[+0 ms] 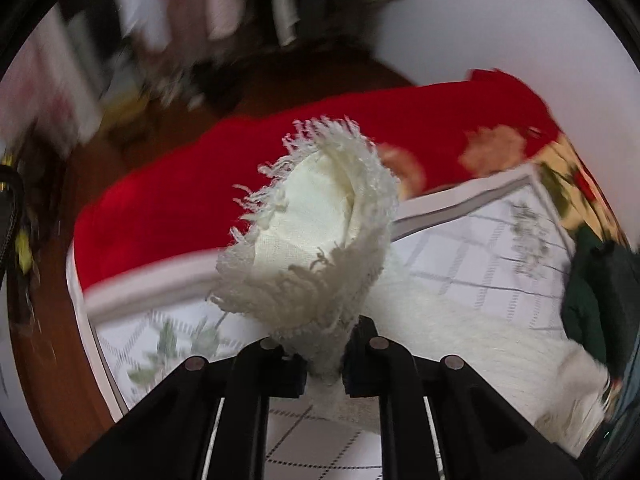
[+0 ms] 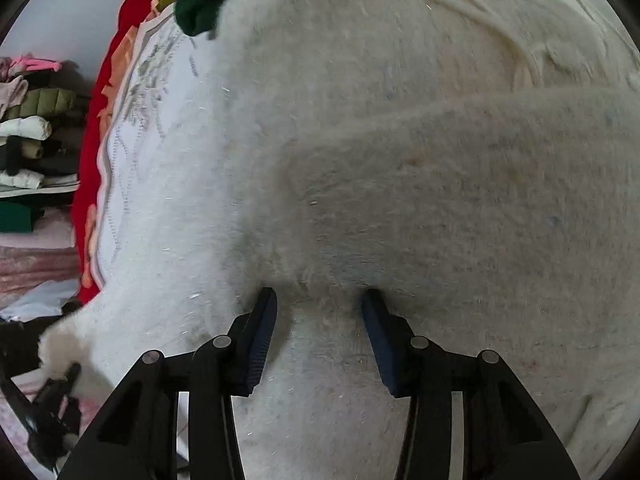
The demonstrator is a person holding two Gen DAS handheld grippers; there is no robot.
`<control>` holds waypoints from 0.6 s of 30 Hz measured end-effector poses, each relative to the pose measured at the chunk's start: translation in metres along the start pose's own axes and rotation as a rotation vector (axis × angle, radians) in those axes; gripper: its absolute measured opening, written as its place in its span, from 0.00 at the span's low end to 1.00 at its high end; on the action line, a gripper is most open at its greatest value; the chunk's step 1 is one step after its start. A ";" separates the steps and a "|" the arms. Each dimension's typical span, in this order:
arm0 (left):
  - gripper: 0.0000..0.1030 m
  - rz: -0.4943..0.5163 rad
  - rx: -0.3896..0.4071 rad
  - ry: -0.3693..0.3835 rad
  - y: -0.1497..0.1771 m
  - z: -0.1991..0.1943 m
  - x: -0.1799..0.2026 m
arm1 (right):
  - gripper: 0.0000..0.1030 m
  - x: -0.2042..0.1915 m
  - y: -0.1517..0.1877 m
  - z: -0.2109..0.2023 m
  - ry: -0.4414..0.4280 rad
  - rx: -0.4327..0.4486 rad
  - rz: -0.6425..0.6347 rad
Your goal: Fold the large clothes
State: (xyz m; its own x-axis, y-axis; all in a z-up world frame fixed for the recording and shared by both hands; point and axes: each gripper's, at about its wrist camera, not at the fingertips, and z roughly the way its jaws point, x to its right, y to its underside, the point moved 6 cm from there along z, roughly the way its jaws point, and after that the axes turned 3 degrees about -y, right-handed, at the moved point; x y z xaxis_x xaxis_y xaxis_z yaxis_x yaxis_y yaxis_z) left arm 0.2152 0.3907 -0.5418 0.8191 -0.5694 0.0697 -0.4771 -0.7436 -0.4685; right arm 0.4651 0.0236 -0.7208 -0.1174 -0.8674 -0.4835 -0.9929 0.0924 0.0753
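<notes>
- No brand, tag or readable writing anywhere in either view, just fabric patterns.
- The left gripper [image 1: 324, 364] has its black jaws pinched nearly together on a fringed end of the fluffy cream-white knitted garment [image 1: 316, 232]. The frayed edge flares up in a cup shape right in front of the lens, and the rest of the cloth trails off to the right across the bed.
- The right gripper [image 2: 320, 320] has its blue ribbed pads [image 2: 262, 340] spread wide, with both tips pushed down into the fuzzy surface of the same garment [image 2: 400, 160]. They dent the pile, but nothing is clamped between them.
- From the right wrist view the garment fills almost the whole picture. A folded layer runs across the right side and a raised cable-like seam [image 2: 500, 40] sits near the top.
- The left gripper also shows tiny at the lower left of that view, holding a bit of the white fluff.
- It all lies on a white quilted bedspread with a grey grid and pale green sprigs [image 1: 480, 248].
- Beyond that is a bright red blanket with peach flowers [image 1: 280, 152].
- A dark green piece of clothing [image 1: 596, 292] sits on the bed at the far side, just beside the white garment.
- Room: brown wooden floor [image 1: 52, 360], pale wall, blurry hanging clothes up top, and a stack of folded clothes and puffy jackets [image 2: 36, 128].
</notes>
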 end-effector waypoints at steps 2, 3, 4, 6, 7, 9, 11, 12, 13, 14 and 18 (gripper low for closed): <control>0.08 0.094 0.050 0.025 -0.005 -0.023 0.032 | 0.47 0.004 0.003 -0.018 -0.054 -0.007 0.004; 0.08 0.157 0.078 0.048 -0.003 -0.039 0.055 | 0.47 0.012 0.006 -0.032 -0.062 -0.005 0.014; 0.08 0.207 0.098 0.071 0.001 -0.051 0.077 | 0.47 0.020 0.010 -0.044 -0.058 0.004 0.021; 0.08 0.342 0.136 0.135 0.018 -0.086 0.125 | 0.52 0.045 0.019 -0.076 -0.035 0.038 0.040; 0.08 0.415 0.144 0.186 0.034 -0.104 0.157 | 0.58 0.058 0.023 -0.090 -0.019 0.057 0.050; 0.08 0.521 0.127 0.274 0.067 -0.128 0.209 | 0.59 0.097 0.034 -0.126 0.017 0.115 0.088; 0.08 0.621 0.068 0.392 0.118 -0.151 0.264 | 0.59 0.136 0.045 -0.154 0.024 0.155 0.155; 0.08 0.662 0.036 0.436 0.142 -0.159 0.286 | 0.59 0.156 0.051 -0.167 0.020 0.169 0.202; 0.08 0.715 -0.004 0.491 0.176 -0.170 0.313 | 0.59 0.172 0.054 -0.176 0.015 0.179 0.235; 0.08 0.773 -0.041 0.523 0.205 -0.175 0.338 | 0.59 0.195 0.059 -0.189 0.011 0.195 0.279; 0.09 0.922 -0.147 0.580 0.306 -0.183 0.410 | 0.59 0.281 0.083 -0.232 0.067 0.263 0.425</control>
State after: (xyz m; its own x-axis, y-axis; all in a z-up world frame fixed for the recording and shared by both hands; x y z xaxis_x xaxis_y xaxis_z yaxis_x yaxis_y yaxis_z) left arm 0.3465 -0.1341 -0.4959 -0.1276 -0.9775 0.1678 -0.8938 0.0400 -0.4467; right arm 0.3550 -0.3259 -0.6477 -0.5192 -0.7551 -0.4003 -0.8303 0.5567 0.0268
